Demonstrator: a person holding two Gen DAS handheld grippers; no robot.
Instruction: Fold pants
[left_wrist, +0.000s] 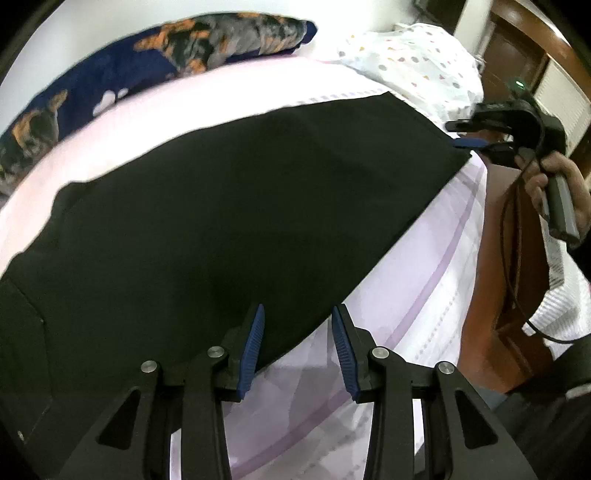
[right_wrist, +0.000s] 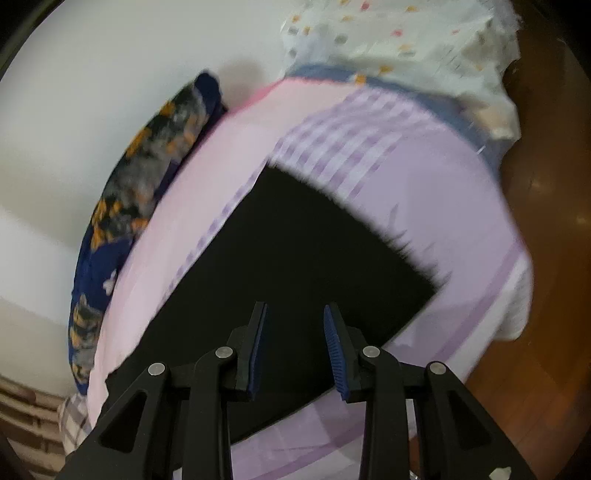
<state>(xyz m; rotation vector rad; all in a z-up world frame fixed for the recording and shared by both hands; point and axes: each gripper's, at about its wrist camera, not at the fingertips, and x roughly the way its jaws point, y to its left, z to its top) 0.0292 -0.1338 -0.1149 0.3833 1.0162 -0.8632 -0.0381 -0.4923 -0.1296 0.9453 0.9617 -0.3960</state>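
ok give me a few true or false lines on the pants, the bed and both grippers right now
1. The black pants lie flat on the pink sheet. True.
2. The left gripper clamps the pants. False: its jaws stand apart, nothing pinched.
3. The right gripper is open above the pants. True.
4. A polka-dot cloth covers the pants. False: it sits beyond them at the bed's end.
5. A dog-print blanket lies along the wall. True.

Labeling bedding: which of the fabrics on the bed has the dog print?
The navy blanket bunched along the wall; it carries orange-and-grey dogs and white paws. The white cloth has coloured dots, the black pants are plain.
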